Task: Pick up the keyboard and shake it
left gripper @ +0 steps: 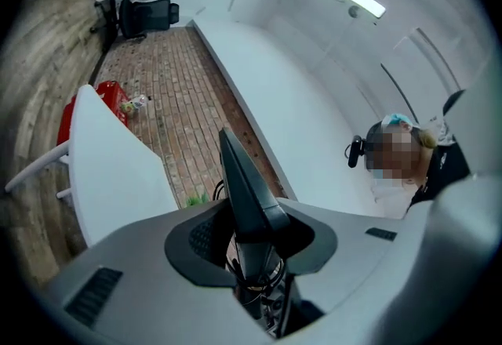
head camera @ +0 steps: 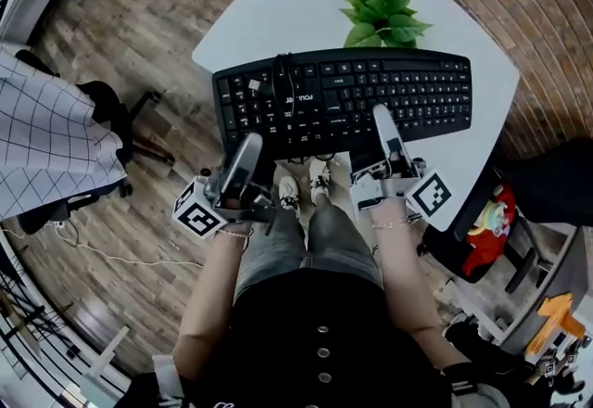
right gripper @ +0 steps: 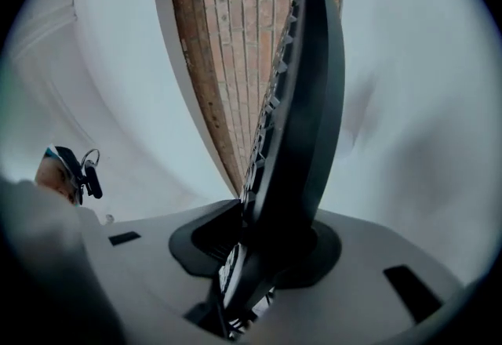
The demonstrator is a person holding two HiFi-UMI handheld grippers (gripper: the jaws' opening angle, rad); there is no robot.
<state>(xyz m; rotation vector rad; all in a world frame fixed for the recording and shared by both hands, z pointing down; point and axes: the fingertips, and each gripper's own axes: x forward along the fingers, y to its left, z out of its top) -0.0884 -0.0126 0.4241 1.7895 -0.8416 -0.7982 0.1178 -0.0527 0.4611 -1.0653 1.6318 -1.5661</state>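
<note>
The left gripper (head camera: 248, 148) and right gripper (head camera: 384, 121) each have their fingers clamped on the black keyboard (head camera: 361, 86), with the white bench (head camera: 278, 7) beyond the fingers.

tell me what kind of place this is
Probably an office or lab workspace: a keyboard at a white table with a potted plant, and a black office chair on the wood floor.
</note>
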